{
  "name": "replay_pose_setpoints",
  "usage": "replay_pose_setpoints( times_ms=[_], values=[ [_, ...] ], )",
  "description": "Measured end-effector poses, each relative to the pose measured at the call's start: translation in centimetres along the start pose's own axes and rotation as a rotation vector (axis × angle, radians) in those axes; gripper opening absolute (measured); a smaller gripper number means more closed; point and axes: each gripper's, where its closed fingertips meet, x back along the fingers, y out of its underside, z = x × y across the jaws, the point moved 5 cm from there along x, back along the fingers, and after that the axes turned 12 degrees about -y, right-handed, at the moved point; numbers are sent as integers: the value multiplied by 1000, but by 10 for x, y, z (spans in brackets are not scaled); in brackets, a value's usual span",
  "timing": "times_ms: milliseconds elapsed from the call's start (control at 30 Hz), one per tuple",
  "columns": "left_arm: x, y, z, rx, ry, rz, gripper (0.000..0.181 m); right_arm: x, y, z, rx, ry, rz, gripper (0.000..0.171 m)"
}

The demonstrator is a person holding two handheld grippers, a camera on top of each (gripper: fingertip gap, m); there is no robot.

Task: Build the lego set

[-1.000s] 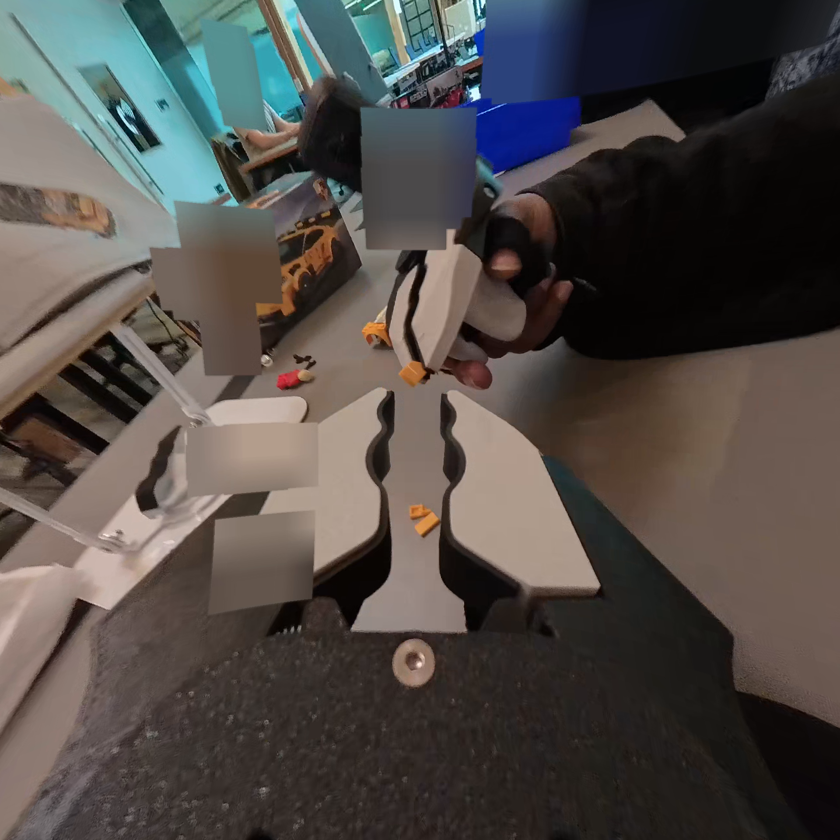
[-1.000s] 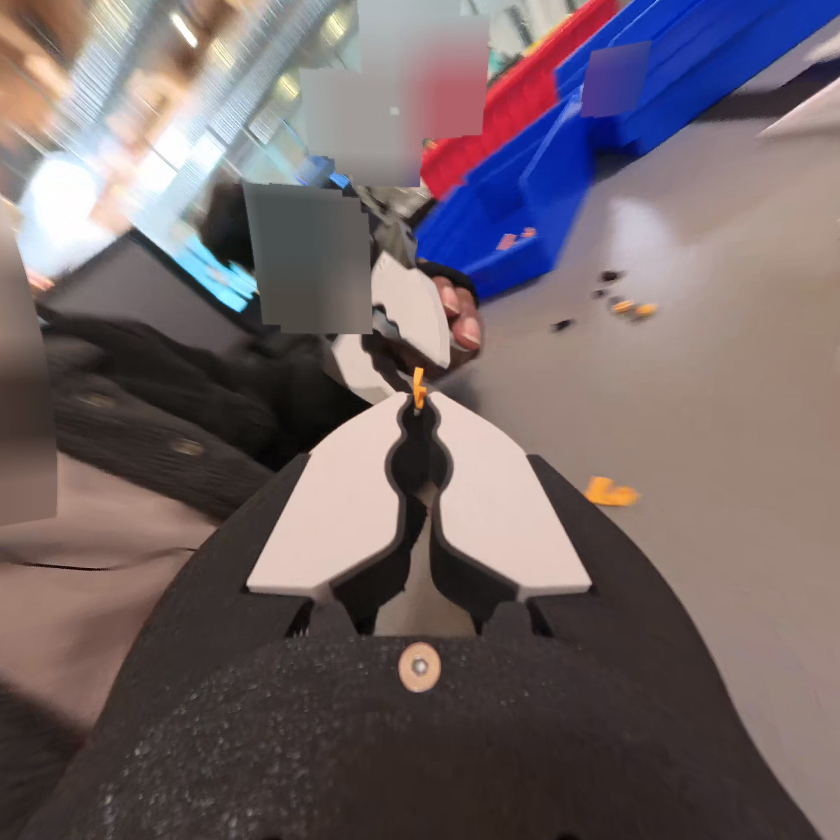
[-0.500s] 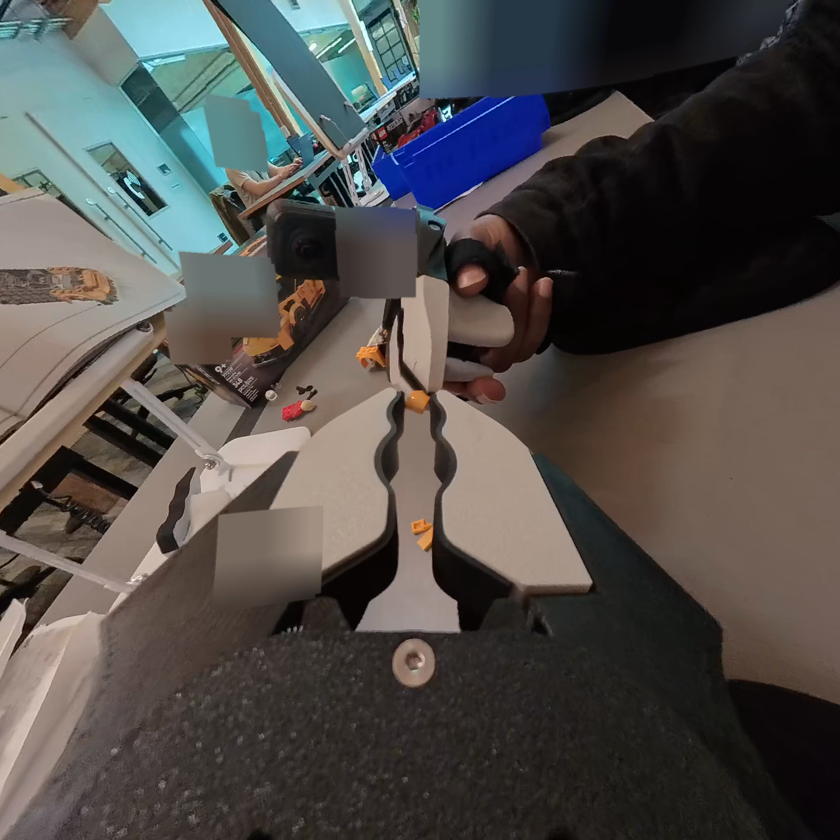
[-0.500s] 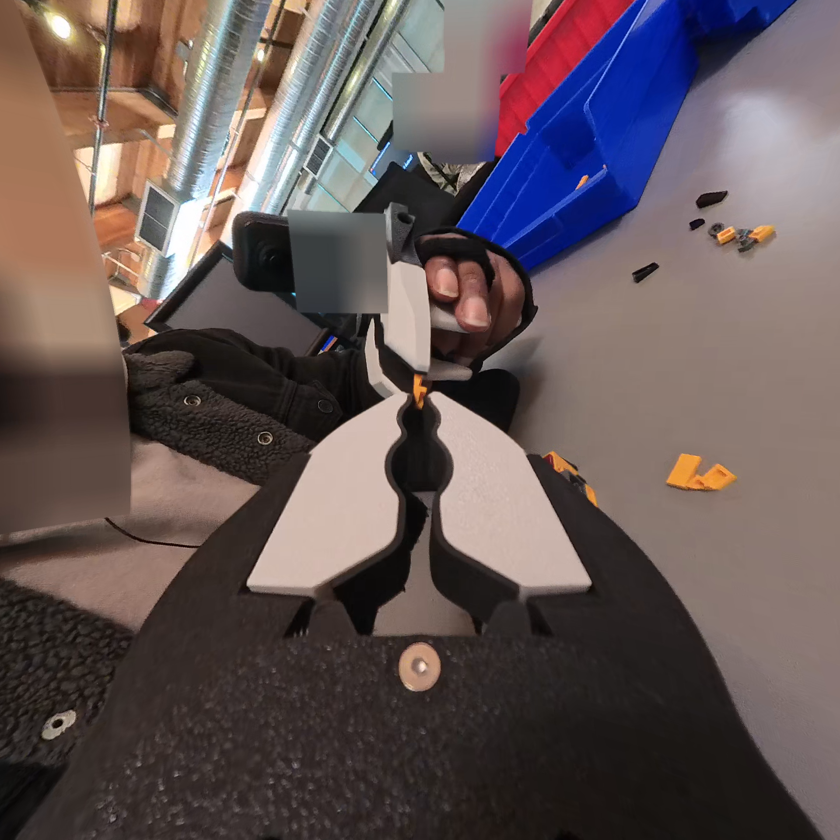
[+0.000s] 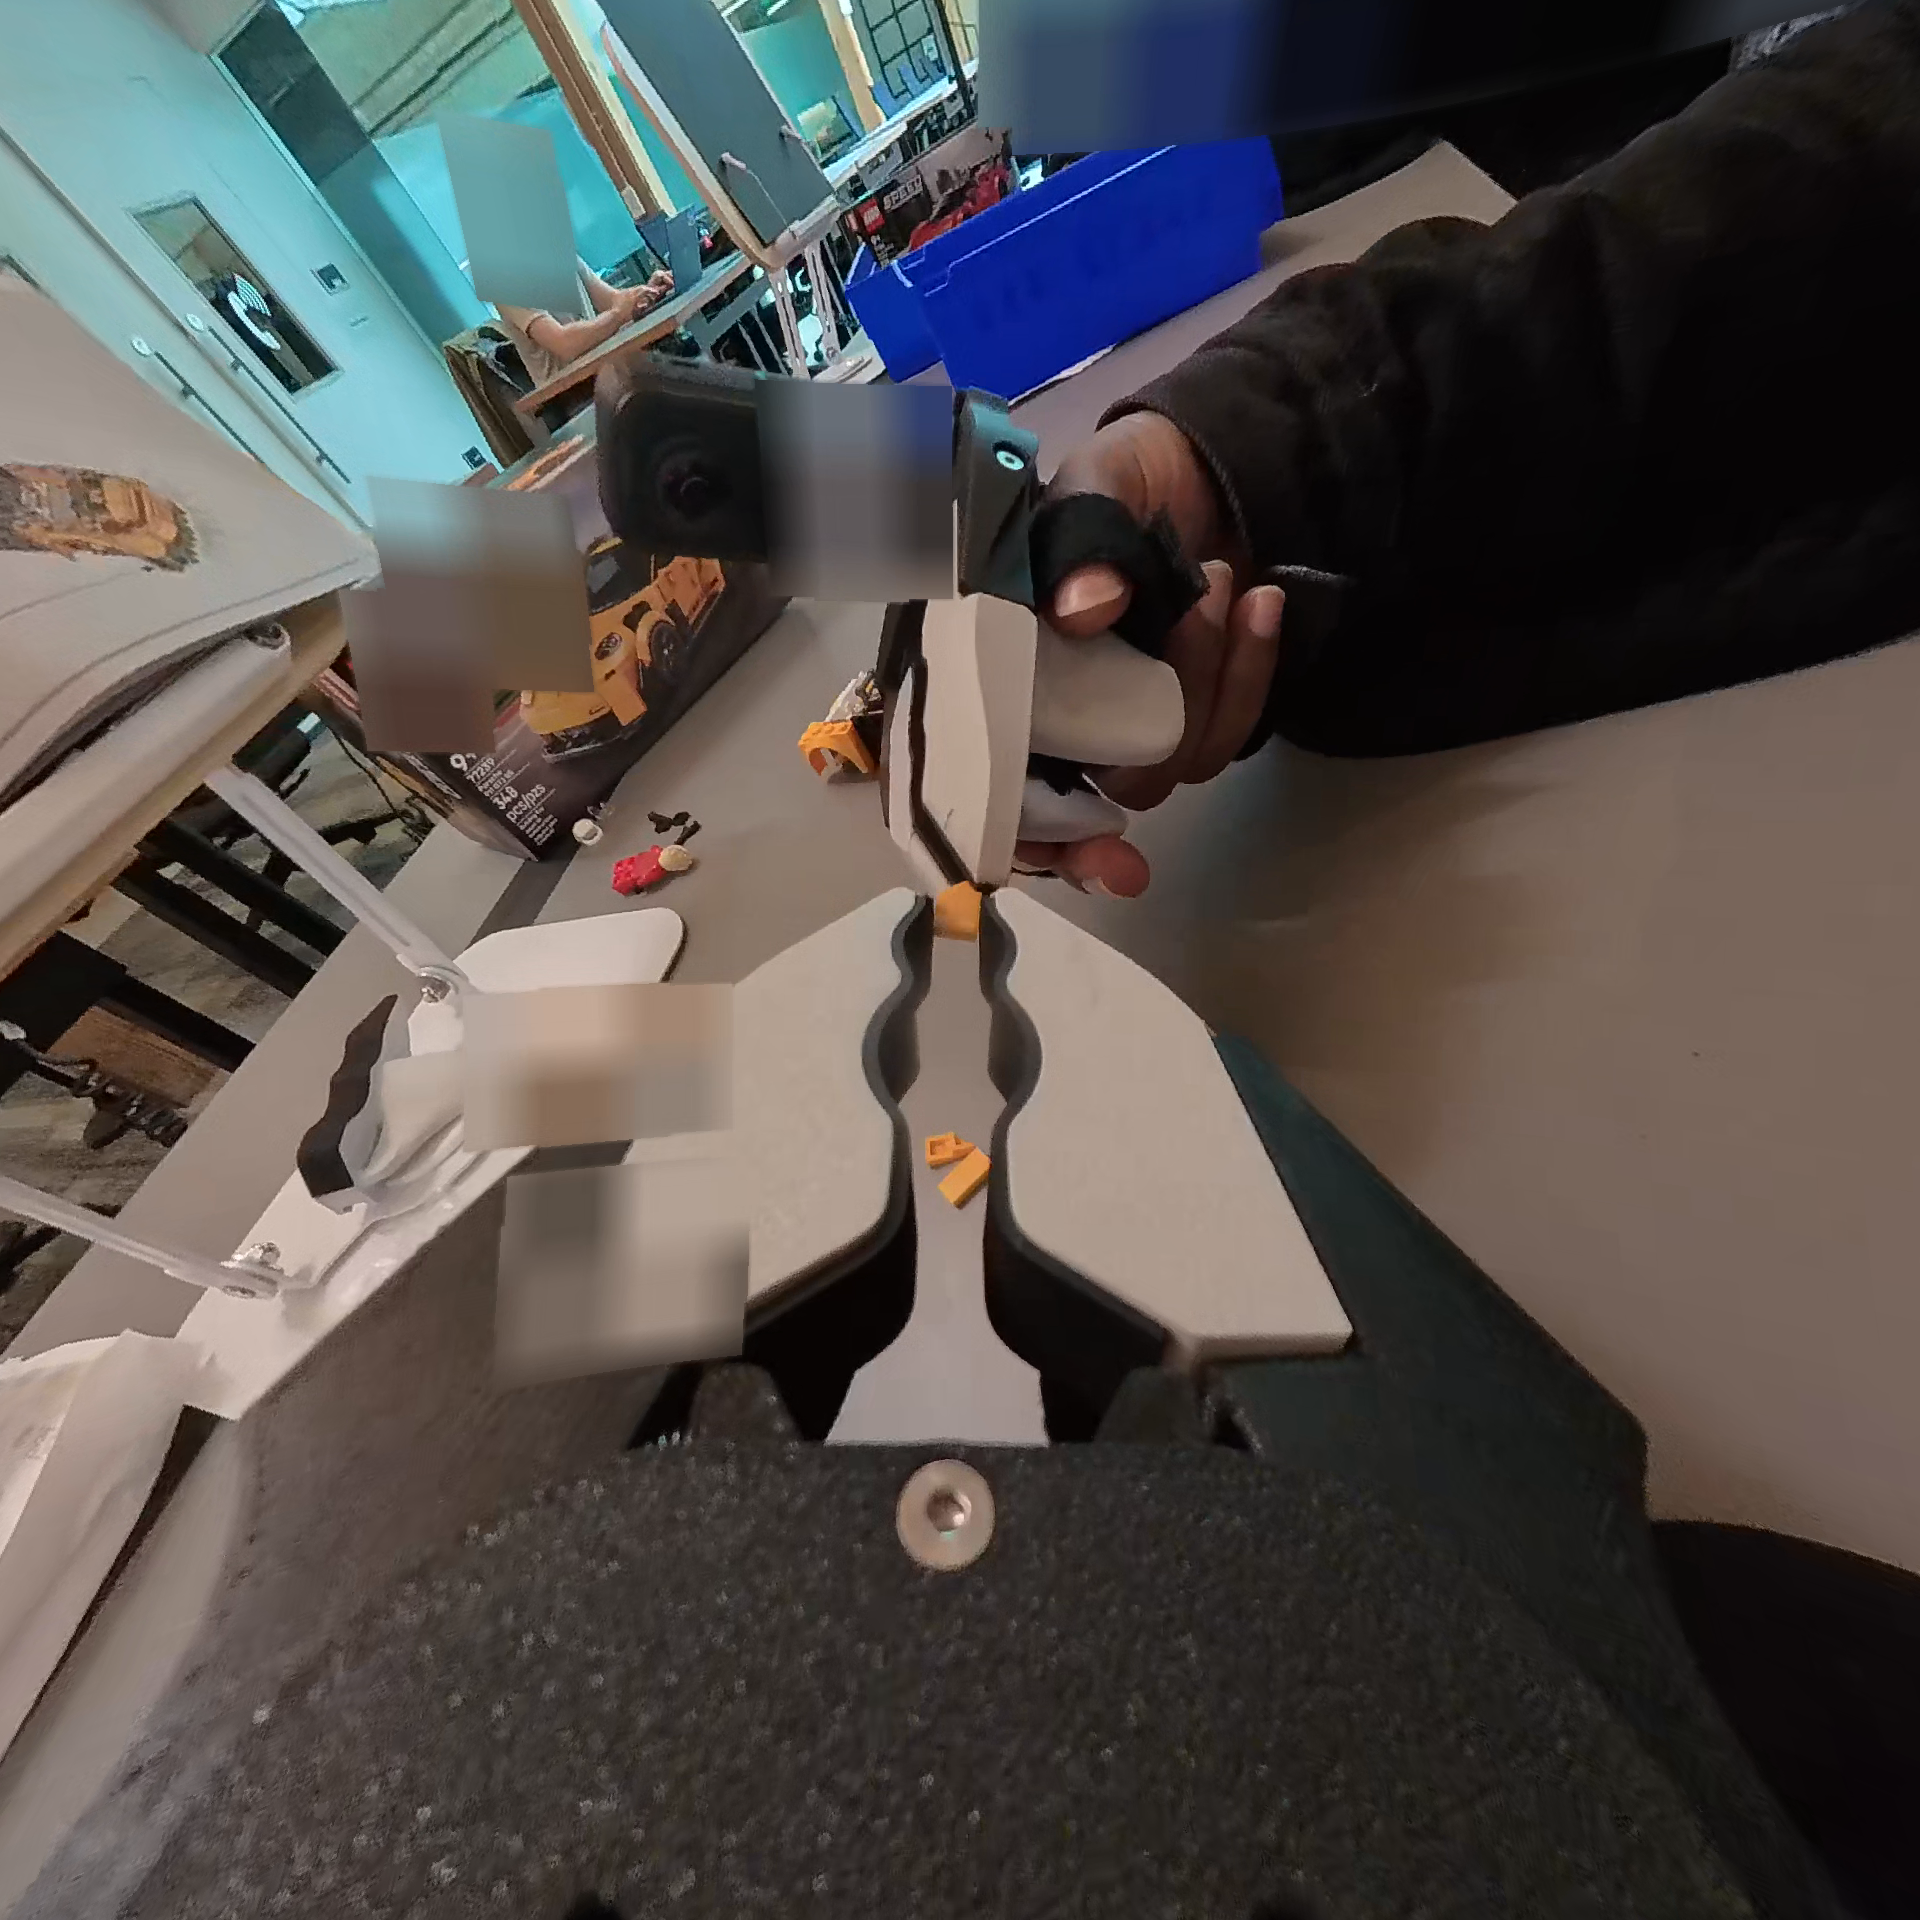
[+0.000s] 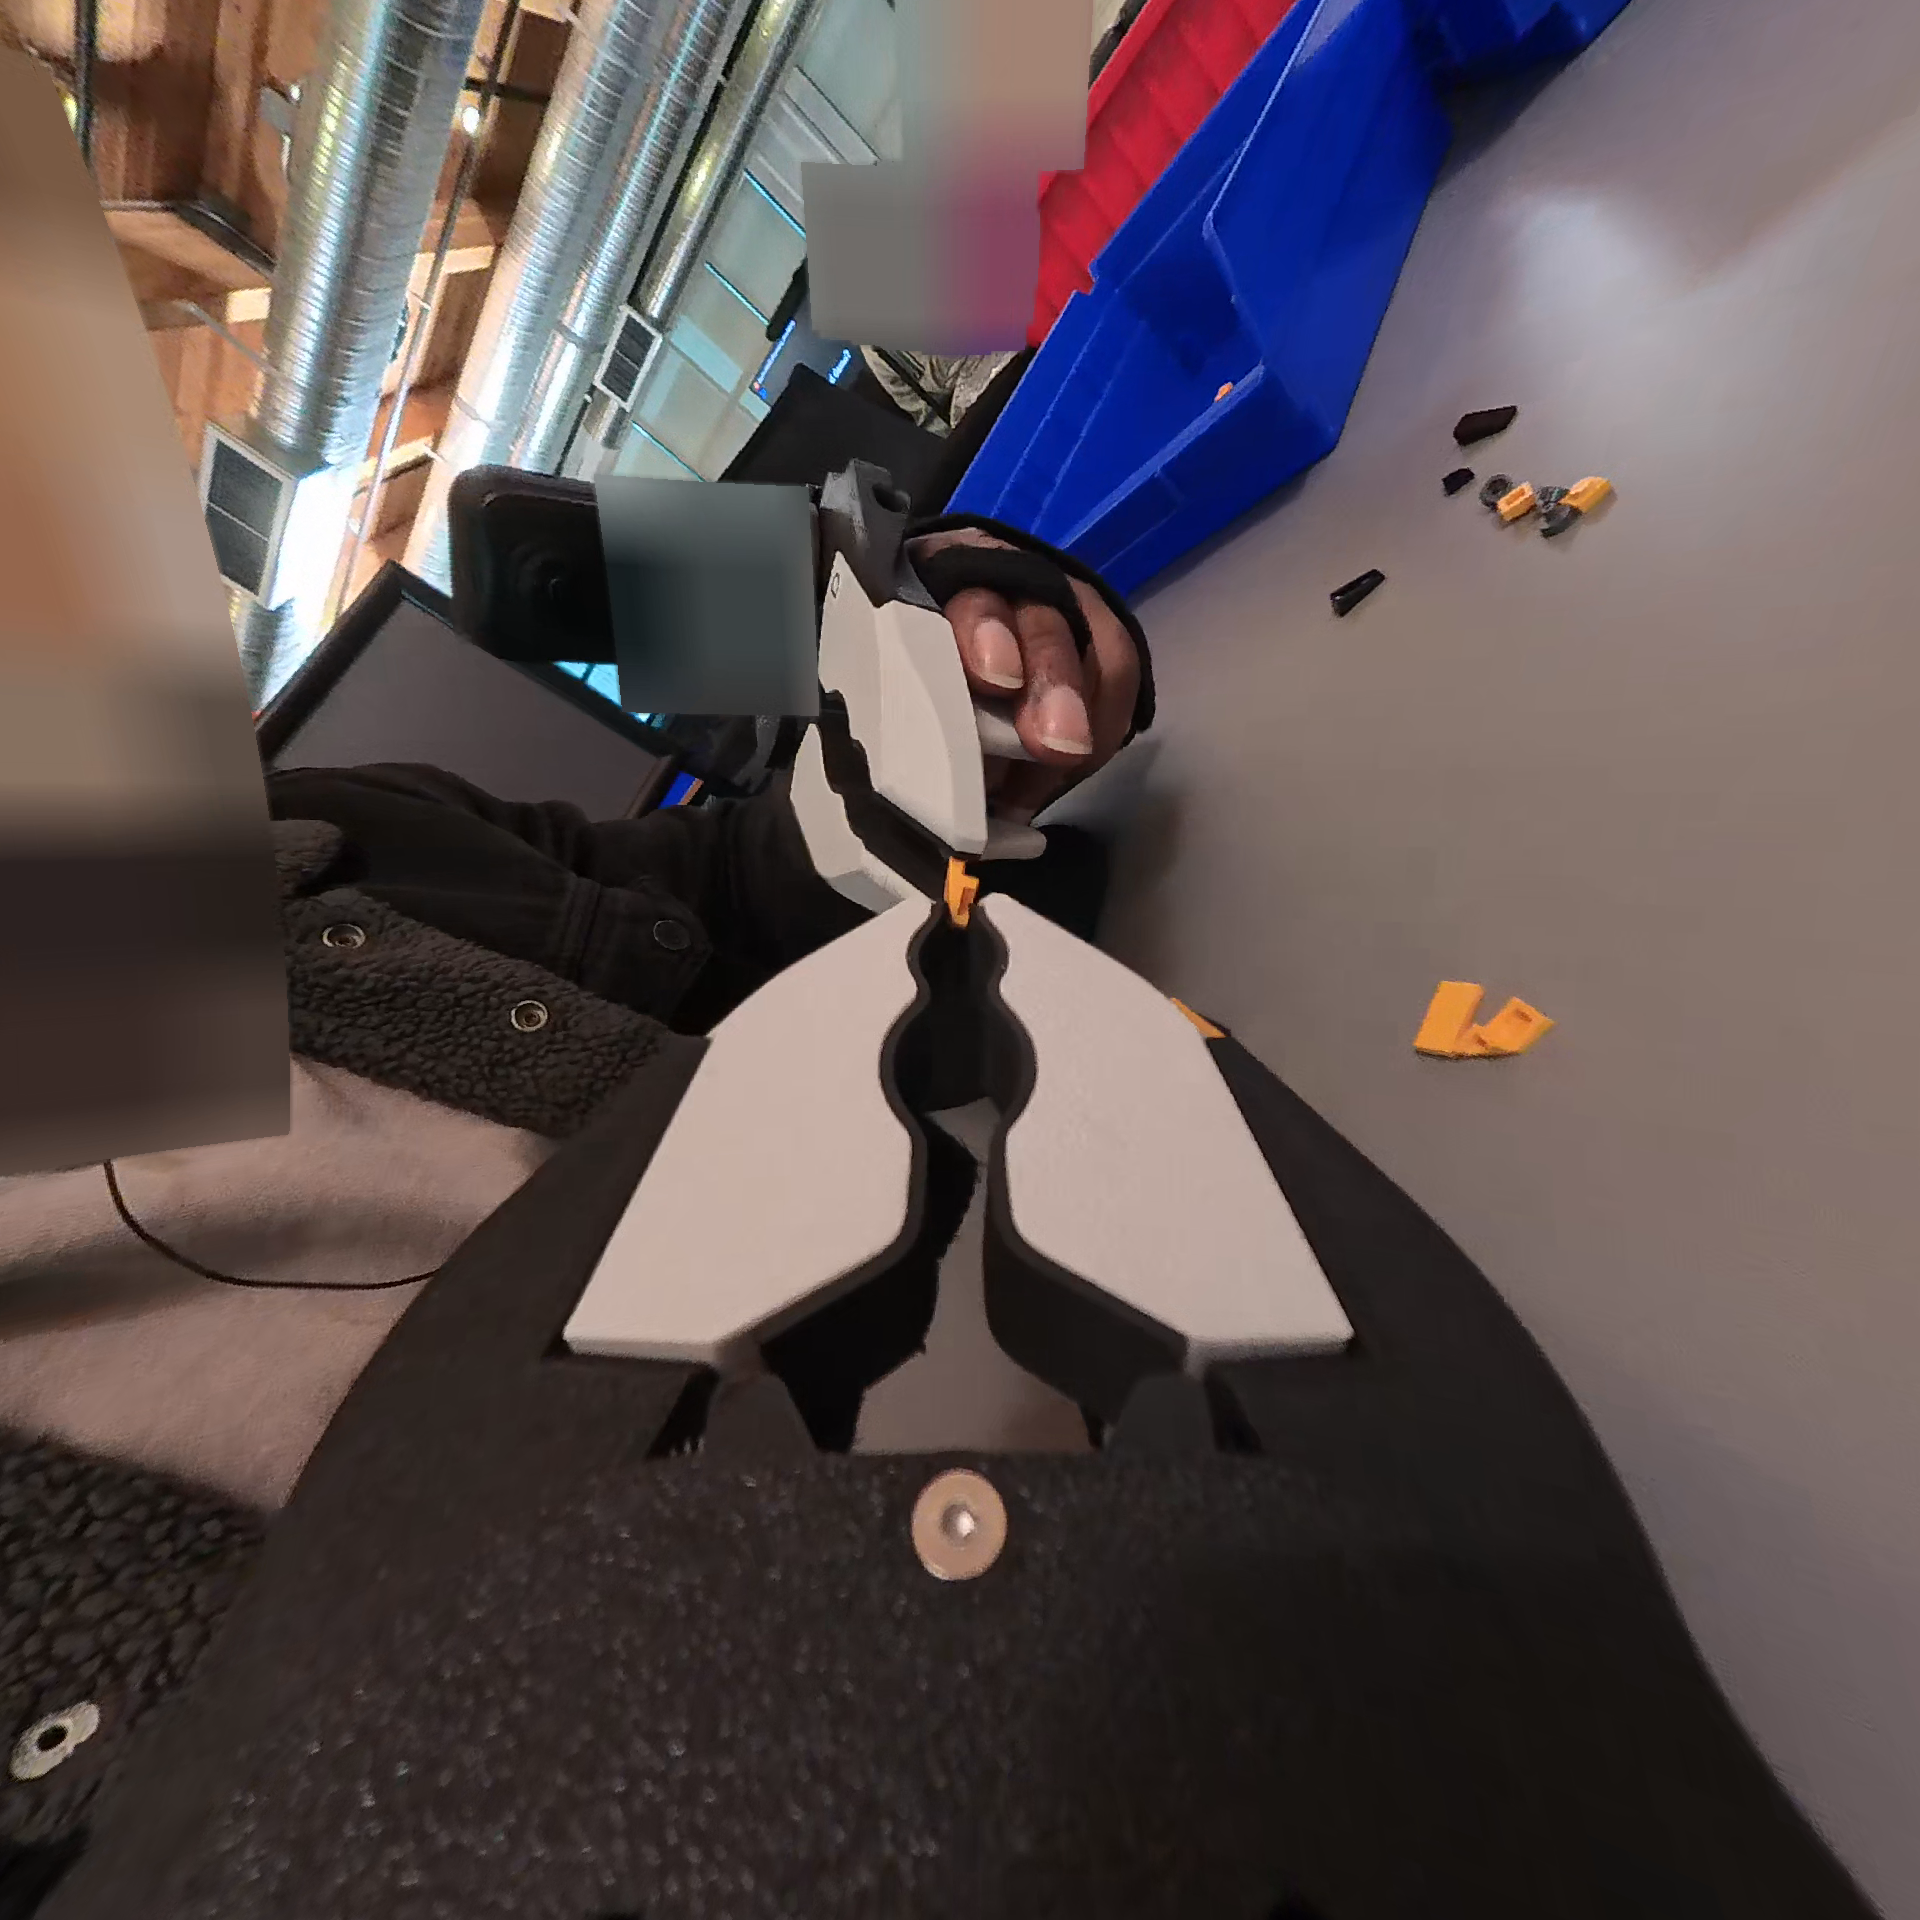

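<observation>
A: Where is the orange piece [image 5: 956, 912]?
B: Raised above the grey table [image 5: 1455, 935]; the right gripper [image 5: 951, 878] is clamped on it, the left gripper [image 5: 954, 914] narrowed around its other end, tips meeting.
A: Other parts?
B: Two orange bits [image 5: 956, 1166] on the table below; lego box [image 5: 623, 675] near its far edge.

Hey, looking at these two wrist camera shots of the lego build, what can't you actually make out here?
- Orange lego piece at the meeting fingertips: both views too small and covered to tell its shape, or whether the left gripper grips it.
- Half-built orange model: left wrist view, mostly hidden behind the right gripper.
- Small dark parts by the blue bins: right wrist view, too small to identify.
- Lego box: left wrist view, partly under mosaic patches.
</observation>
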Motion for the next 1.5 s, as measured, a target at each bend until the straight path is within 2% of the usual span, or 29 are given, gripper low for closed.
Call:
replay_pose_setpoints(
  times_ms=[133,233,300,400,500,567,1000,1500],
  values=[
    [0,6,-10,105,-6,-6,8,6,-7,-1,62,19,46,9],
    [-2,25,-22,209,-29,-138,8,16,-19,1,211,140,98,9],
    [-5,47,-27,289,-31,-294,8,25,-28,-1,361,269,135,9],
    [-5,74,-29,355,-36,-475,8,40,-37,3,597,550,135,8],
    [-6,87,-23,395,7,-561,8,52,-42,7,762,778,118,3],
    [-6,93,-19,382,28,-601,8,55,-43,8,808,838,115,2],
    [-3,96,-19,279,18,-618,9,58,-41,12,769,839,113,1],
    [2,98,-23,302,36,-603,22,57,-40,12,765,835,97,0]
  ],
)
